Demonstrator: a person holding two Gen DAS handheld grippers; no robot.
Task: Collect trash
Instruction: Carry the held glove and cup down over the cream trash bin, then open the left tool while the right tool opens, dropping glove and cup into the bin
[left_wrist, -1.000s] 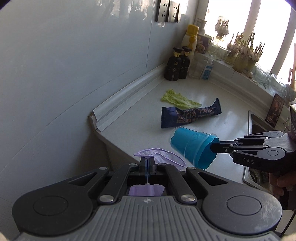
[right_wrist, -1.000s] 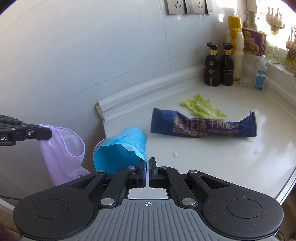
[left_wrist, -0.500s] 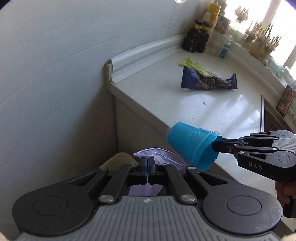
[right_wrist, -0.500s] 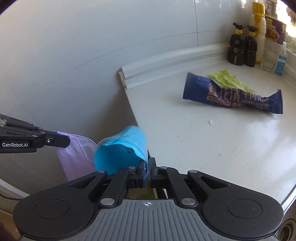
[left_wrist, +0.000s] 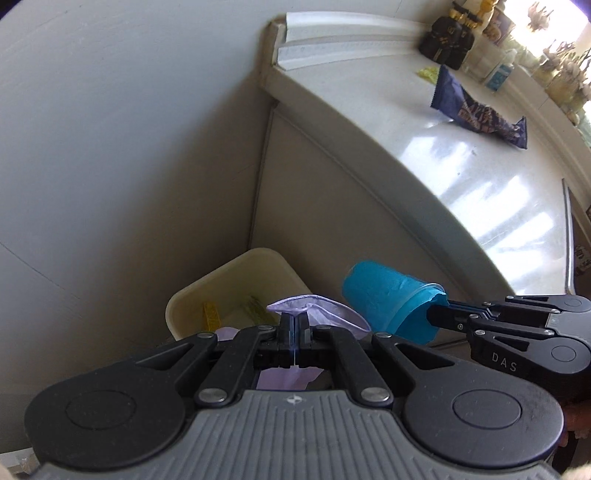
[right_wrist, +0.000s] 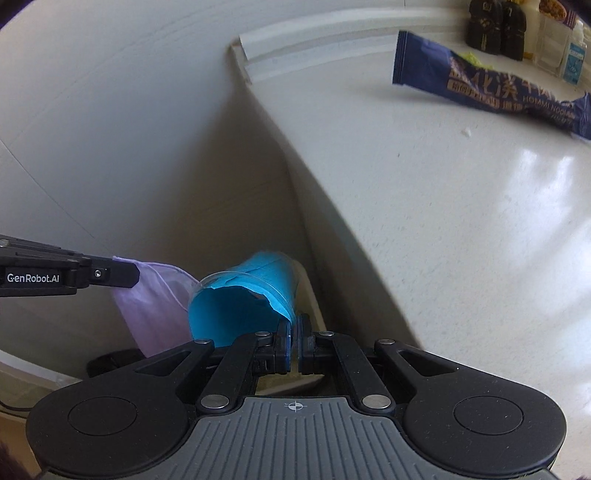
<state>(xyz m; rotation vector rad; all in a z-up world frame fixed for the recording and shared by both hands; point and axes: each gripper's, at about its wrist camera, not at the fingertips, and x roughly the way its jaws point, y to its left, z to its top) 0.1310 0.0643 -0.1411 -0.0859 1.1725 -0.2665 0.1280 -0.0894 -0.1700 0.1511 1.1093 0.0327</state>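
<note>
My left gripper (left_wrist: 294, 320) is shut on the rim of a thin purple bag (left_wrist: 325, 314), which hangs below it (right_wrist: 155, 306). My right gripper (right_wrist: 294, 325) is shut on the rim of a blue plastic cup (right_wrist: 243, 295), held on its side just right of the bag's mouth (left_wrist: 388, 299). Both hang below the counter edge, over a cream waste bin (left_wrist: 236, 280) on the floor. A dark blue noodle wrapper (right_wrist: 491, 88) and a green lettuce leaf (left_wrist: 428, 74) lie on the white counter (right_wrist: 424, 203).
Dark sauce bottles (left_wrist: 447, 51) and other bottles stand at the counter's back by the window. The grey wall (left_wrist: 110, 147) is at the left, the counter's cabinet side (left_wrist: 332, 221) behind the bin. The bin holds a few scraps (left_wrist: 210, 317).
Both grippers have dropped from counter height to below the counter edge, carrying the bag and the cup. The waste bin has come into view under them.
</note>
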